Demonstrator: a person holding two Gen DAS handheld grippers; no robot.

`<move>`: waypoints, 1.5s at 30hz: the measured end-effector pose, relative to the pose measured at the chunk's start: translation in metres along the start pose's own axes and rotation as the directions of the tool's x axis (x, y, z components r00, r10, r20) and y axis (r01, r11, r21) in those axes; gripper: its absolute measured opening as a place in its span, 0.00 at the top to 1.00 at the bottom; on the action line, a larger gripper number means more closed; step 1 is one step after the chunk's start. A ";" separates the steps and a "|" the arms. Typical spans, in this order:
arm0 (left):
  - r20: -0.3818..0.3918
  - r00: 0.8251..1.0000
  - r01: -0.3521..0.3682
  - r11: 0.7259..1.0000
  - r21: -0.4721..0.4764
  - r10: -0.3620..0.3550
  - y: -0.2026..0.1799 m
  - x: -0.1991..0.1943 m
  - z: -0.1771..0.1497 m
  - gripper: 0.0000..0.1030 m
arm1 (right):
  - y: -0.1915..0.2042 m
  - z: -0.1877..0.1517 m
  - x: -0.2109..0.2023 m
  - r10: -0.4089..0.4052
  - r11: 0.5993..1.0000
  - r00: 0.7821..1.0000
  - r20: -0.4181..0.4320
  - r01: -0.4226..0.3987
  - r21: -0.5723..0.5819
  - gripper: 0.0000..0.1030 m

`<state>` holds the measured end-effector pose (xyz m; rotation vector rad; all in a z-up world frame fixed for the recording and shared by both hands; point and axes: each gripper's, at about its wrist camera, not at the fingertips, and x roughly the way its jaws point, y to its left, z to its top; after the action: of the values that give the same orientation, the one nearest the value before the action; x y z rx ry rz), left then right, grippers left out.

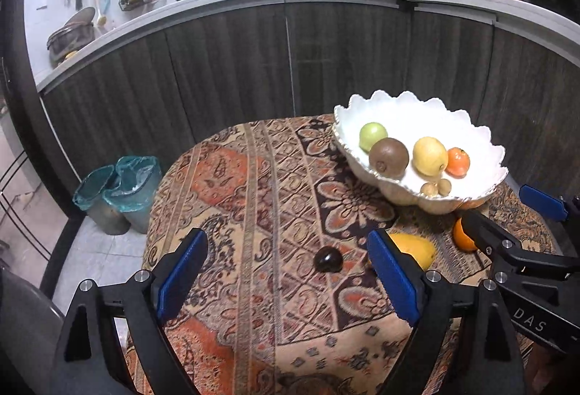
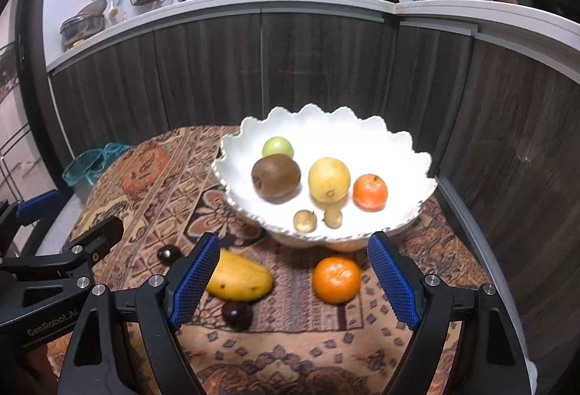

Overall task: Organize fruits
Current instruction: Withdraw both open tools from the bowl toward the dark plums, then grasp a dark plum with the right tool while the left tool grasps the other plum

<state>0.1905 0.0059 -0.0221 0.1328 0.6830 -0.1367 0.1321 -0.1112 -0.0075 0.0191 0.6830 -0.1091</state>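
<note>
The mango [image 2: 239, 280] lies flat on the desk [image 2: 290, 340], long axis crosswise, narrower end pointing right, beside the orange [image 2: 336, 279]. Both the left gripper [image 1: 288, 277] and the right gripper [image 2: 293, 277] have fingers apart, empty.

Left hand-held gripper [image 1: 286, 280] jaws wide, right hand-held gripper [image 2: 293, 277] likewise, both empty

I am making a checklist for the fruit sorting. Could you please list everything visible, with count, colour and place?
bowl: 1, white, scalloped rim, on tablecloth
green fruit: 1, in bowl
kiwi: 1, brown, in bowl
yellow fruit: 1, in bowl
small orange fruit: 1, in bowl
small tan fruits: 2, in bowl
mango: 1, yellow, on tablecloth
orange: 1, on tablecloth
dark fruits: 2, on tablecloth
tablecloth: 1, patterned orange-brown
bins: 2, teal liners, floor
left gripper: blue pads, open
right gripper: blue pads, open
</note>
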 end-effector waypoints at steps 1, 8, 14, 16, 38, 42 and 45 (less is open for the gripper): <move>-0.002 1.000 -0.005 1.000 -0.001 0.005 0.001 0.000 -0.002 0.12 | 0.002 -0.002 0.001 0.003 1.000 1.000 -0.005 -0.003 -0.001 0.18; -0.026 0.999 -0.030 1.000 -0.002 0.030 0.007 0.008 -0.017 0.10 | 0.012 -0.018 0.012 0.014 1.000 0.998 -0.054 -0.014 -0.003 0.18; -0.047 0.998 -0.053 0.998 -0.014 0.053 0.013 0.015 -0.028 0.05 | 0.019 -0.029 0.020 0.014 1.000 0.996 -0.088 -0.015 -0.006 0.18; -0.051 0.997 -0.060 0.998 -0.018 0.059 0.015 0.017 -0.030 0.03 | 0.022 -0.033 0.022 0.014 1.000 0.995 -0.096 -0.015 -0.012 0.18; -0.107 0.993 -0.058 0.997 -0.053 0.052 0.029 0.036 -0.047 0.03 | 0.039 -0.055 0.050 0.046 0.998 0.981 -0.191 -0.051 -0.023 0.45; -0.110 0.993 -0.057 0.997 -0.053 0.051 0.029 0.037 -0.047 0.03 | 0.041 -0.057 0.055 0.056 0.998 0.977 -0.206 -0.062 -0.025 0.55; -0.109 0.993 -0.057 0.997 -0.048 0.052 0.029 0.038 -0.047 0.03 | 0.043 -0.059 0.059 0.073 0.996 0.971 -0.227 -0.080 -0.026 0.70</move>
<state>0.1954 0.0388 -0.0801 0.1104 0.7895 -0.0600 0.1449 -0.0712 -0.0918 0.0247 0.9109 -0.0205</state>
